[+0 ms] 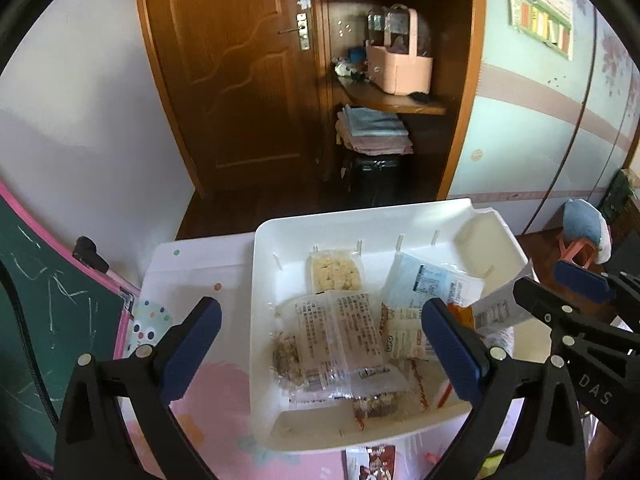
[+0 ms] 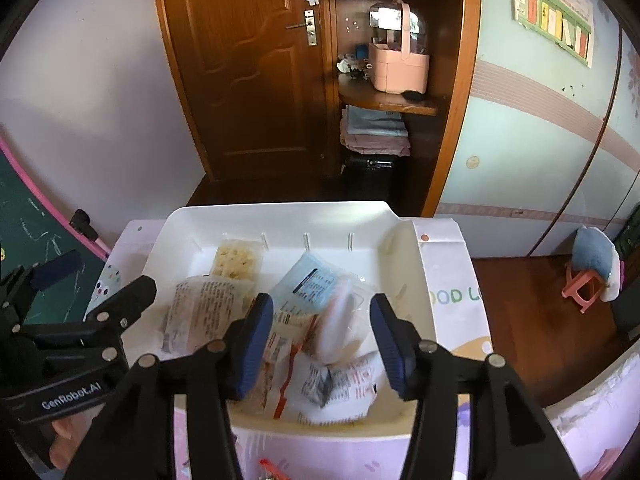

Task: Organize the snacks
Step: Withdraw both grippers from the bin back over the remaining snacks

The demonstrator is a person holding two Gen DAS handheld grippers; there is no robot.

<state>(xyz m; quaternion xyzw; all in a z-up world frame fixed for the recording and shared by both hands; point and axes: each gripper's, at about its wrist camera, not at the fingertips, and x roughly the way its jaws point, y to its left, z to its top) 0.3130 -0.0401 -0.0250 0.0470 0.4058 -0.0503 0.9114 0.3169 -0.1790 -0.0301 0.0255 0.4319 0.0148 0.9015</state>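
Observation:
A white plastic bin (image 1: 264, 264) sits on the table and holds several snack packets: a pale cracker pack (image 1: 336, 272), clear wrapped bars (image 1: 336, 336) and a blue-and-white packet (image 1: 430, 284). My left gripper (image 1: 320, 344) is open and empty, hovering over the bin's near left part. My right gripper (image 2: 322, 344) is open above the bin (image 2: 172, 232), with a blurred white packet (image 2: 340, 384) lying loose below and between its fingers. The right gripper also shows at the right edge of the left wrist view (image 1: 560, 292).
A snack packet (image 1: 374, 462) lies on the pink table cover in front of the bin. A green chalkboard (image 1: 36, 320) leans at the left. A wooden door, shelves with a pink caddy (image 1: 400, 60) and a small stool (image 2: 592, 276) stand behind.

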